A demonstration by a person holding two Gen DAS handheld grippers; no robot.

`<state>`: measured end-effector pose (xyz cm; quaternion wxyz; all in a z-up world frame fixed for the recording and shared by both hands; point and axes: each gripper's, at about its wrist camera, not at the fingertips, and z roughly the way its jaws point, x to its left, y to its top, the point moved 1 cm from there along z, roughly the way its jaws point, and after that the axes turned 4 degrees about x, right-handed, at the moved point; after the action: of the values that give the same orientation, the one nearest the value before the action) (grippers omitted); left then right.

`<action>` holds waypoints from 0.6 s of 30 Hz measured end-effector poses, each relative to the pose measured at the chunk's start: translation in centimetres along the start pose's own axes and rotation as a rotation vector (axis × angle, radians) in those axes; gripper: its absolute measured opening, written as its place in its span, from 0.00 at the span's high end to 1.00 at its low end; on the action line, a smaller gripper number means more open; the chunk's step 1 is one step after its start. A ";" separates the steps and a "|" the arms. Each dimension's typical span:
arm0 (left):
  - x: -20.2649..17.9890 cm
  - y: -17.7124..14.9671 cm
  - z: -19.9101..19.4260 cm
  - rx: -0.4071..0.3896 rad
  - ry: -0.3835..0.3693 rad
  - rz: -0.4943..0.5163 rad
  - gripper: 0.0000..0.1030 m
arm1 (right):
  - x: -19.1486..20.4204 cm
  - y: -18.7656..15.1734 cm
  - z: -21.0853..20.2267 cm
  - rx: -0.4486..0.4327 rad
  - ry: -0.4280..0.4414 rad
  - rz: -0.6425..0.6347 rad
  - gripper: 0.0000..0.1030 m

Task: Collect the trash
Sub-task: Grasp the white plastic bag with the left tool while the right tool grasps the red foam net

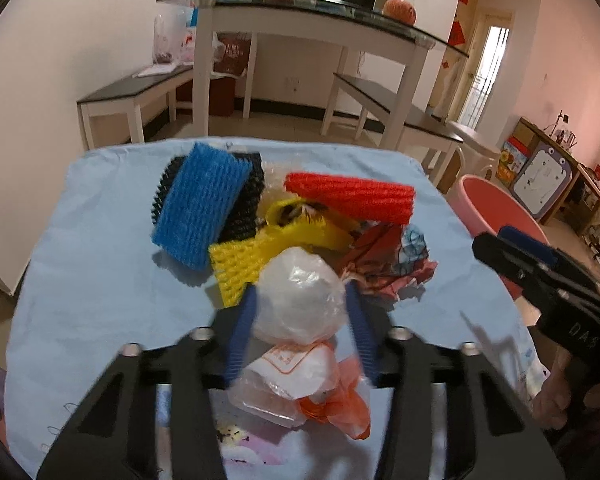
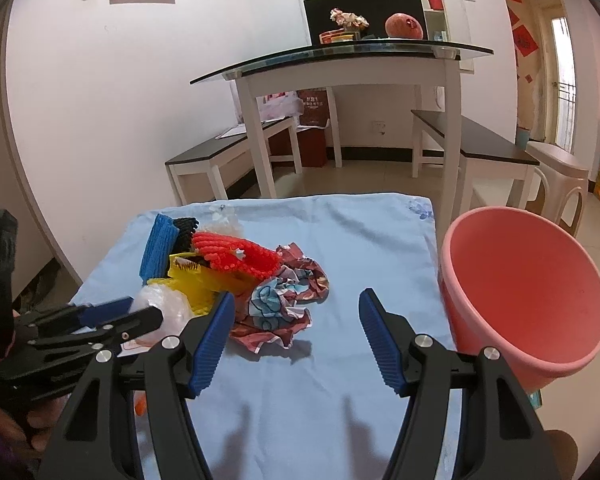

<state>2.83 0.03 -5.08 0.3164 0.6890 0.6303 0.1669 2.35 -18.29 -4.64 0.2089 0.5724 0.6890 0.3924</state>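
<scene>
A heap of trash lies on a light blue cloth point(image 1: 100, 280): blue foam net point(image 1: 202, 204), black net point(image 1: 248, 200), yellow net point(image 1: 244, 264), red net point(image 1: 352, 196), a crumpled printed wrapper point(image 2: 284, 304) and a clear plastic bag point(image 1: 300, 300) with an orange and white bag point(image 1: 312, 384) below it. My left gripper point(image 1: 300, 300) is shut on the clear plastic bag; it also shows in the right wrist view point(image 2: 140, 312). My right gripper point(image 2: 296, 304) is open and empty, just before the crumpled wrapper. A pink bucket point(image 2: 524, 288) stands right of the table.
A white glass-topped table point(image 2: 340, 64) and dark-topped benches point(image 2: 472, 140) stand behind. A beige stool point(image 2: 560, 176) and a toy shelf point(image 1: 548, 168) are at the right. The cloth between the wrapper and the bucket is bare.
</scene>
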 end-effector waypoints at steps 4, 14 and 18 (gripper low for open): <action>0.4 -0.4 0.1 -0.001 -0.010 -0.009 0.83 | 0.5 0.4 0.3 -0.008 0.026 -0.022 0.38; 1.0 -0.6 -2.5 -0.062 -0.014 -0.025 0.88 | 3.0 3.0 1.8 -0.014 0.141 -0.084 0.38; 1.7 -0.6 -3.3 -0.076 -0.011 -0.045 0.88 | 3.7 3.4 3.5 0.016 0.150 -0.107 0.38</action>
<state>0.51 2.39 -3.31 0.3494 0.6631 0.6371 0.1797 6.09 -13.59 -3.46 0.1730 0.5053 0.7355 0.4168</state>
